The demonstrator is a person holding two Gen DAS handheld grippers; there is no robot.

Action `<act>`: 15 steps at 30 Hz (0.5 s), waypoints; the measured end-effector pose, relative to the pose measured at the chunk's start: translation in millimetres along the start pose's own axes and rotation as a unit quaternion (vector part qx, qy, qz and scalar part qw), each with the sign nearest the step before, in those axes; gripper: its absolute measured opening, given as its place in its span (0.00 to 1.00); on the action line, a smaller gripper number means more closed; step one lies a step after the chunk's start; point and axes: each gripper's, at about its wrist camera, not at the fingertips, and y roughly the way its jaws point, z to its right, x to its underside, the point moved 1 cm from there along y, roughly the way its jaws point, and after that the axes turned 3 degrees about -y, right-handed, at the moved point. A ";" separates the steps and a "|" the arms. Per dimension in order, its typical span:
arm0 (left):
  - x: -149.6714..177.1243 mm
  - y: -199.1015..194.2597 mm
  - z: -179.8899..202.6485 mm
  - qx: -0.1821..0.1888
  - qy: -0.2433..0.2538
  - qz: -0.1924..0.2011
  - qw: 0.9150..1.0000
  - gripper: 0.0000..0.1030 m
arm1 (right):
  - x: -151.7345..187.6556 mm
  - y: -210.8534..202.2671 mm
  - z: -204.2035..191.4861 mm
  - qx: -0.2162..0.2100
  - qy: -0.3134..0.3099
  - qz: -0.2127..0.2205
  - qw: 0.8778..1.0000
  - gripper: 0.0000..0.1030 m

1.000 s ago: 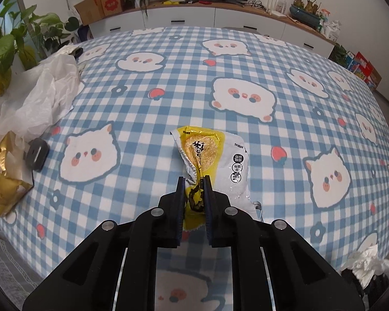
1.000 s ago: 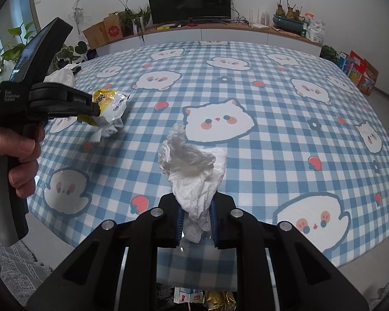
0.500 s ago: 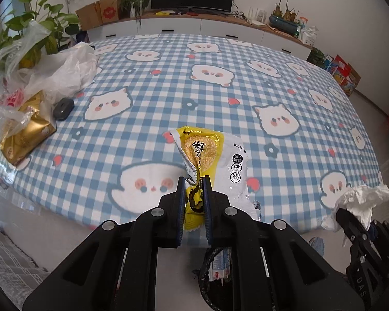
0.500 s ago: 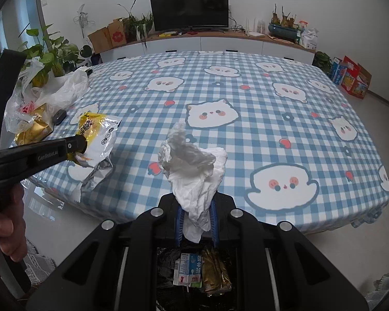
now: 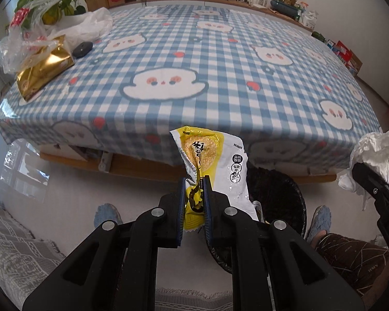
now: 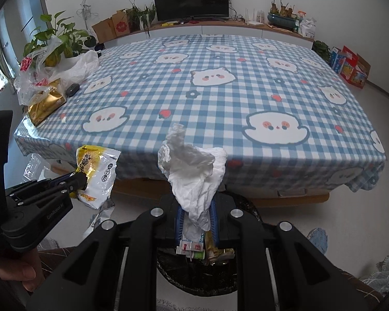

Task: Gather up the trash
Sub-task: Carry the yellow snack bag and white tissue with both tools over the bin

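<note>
Blue-checked table (image 6: 246, 98) is filling the room, a black trash bin (image 6: 246, 207) sitting below its near edge; above it the right claw (image 6: 195, 217) is gripping crumpled tissue (image 6: 194, 171), the left claw (image 5: 194, 202) pinching a yellow snack wrapper (image 5: 220, 160).

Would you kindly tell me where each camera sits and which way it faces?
Left wrist: on the left tool, facing the table and bin; slippered feet show.
Right wrist: on the right tool, above the bin; a hand shows.
Shared: wrapper, tissue, table.
</note>
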 end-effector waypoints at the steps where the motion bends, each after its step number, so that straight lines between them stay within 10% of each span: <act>1: 7.7 4.7 -1.2 0.001 -0.001 -0.005 1.000 0.11 | 5.8 3.3 0.2 0.002 -0.001 -0.004 1.000 0.15; 15: 82.8 86.0 -20.7 0.006 -0.016 -0.057 0.998 0.11 | 72.5 79.0 10.7 0.020 -0.001 -0.069 0.997 0.15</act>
